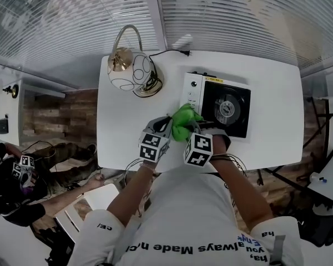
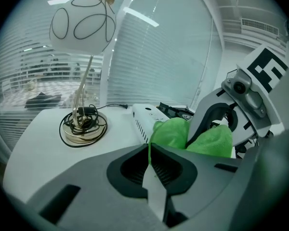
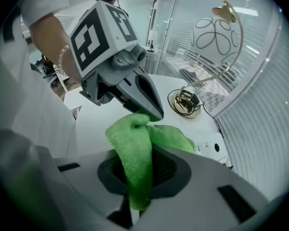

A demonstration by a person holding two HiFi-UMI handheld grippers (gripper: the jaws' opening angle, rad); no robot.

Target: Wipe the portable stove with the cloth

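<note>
Between your two grippers, the crumpled green microfibre cloth (image 1: 184, 121) sits bunched over the near left corner of the white portable stove with a black top and round burner (image 1: 225, 107). Your right gripper (image 1: 195, 128) is clamped on the cloth: in the right gripper view a thick green fold runs down between its closed jaws. Your left gripper (image 1: 167, 123) has its jaws together too. In the left gripper view a thin green edge shows in the seam at their tips, and the rest of the cloth lies just beyond them, against the right gripper's nose. The stove's white control side lies just past the cloth, ahead of both tools.

The yellow label strip (image 1: 213, 80) on the stove's far edge is too small to read. The print on your white shirt (image 1: 194, 215) partly reads "always Made".

Beyond your left gripper and well apart from it, a gold-stemmed table lamp with a white globe shade marked with black loops (image 1: 134, 71) stands on the white table (image 1: 122, 132).
</note>
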